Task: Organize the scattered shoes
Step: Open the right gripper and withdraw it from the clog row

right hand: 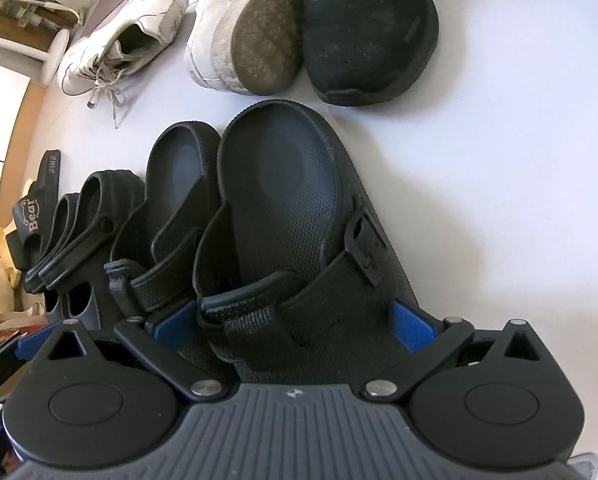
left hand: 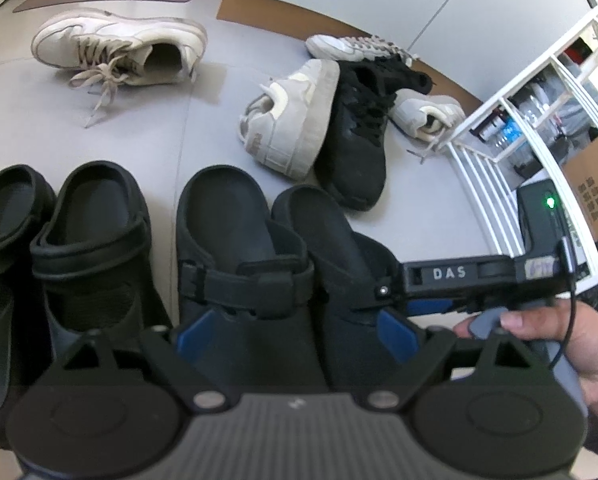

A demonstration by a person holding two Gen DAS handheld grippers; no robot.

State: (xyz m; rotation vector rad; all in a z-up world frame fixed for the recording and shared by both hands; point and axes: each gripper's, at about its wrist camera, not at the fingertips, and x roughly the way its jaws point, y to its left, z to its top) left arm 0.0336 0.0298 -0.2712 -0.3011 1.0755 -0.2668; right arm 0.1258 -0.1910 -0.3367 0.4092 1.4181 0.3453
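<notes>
Straddling two black strap clogs, one gripper each: left gripper [left hand: 297,330] sits wide around the toe of the left clog [left hand: 239,248], right gripper [right hand: 295,320] wide around the right clog [right hand: 291,216]. Blue pads flank each shoe, but whether they press on it or only bracket it, cannot tell. The two clogs lie side by side, heels pointing far, touching along their inner edges, so this pair looks set down and lined up. Just left of them another black clog pair [left hand: 59,232] stands in the same row, and in the right wrist view a black slide [right hand: 35,208] marked "Bear" lies at the row's far left end. Judging by this, roughly the near row is done.

Left to do, farther off: grey-white sneaker [left hand: 291,120] tipped on its side against a black sneaker [left hand: 359,136], two more white sneakers behind them, near the white rack [left hand: 499,152], and a white sneaker [left hand: 119,46] alone at far left, laces loose. All unpaired.
</notes>
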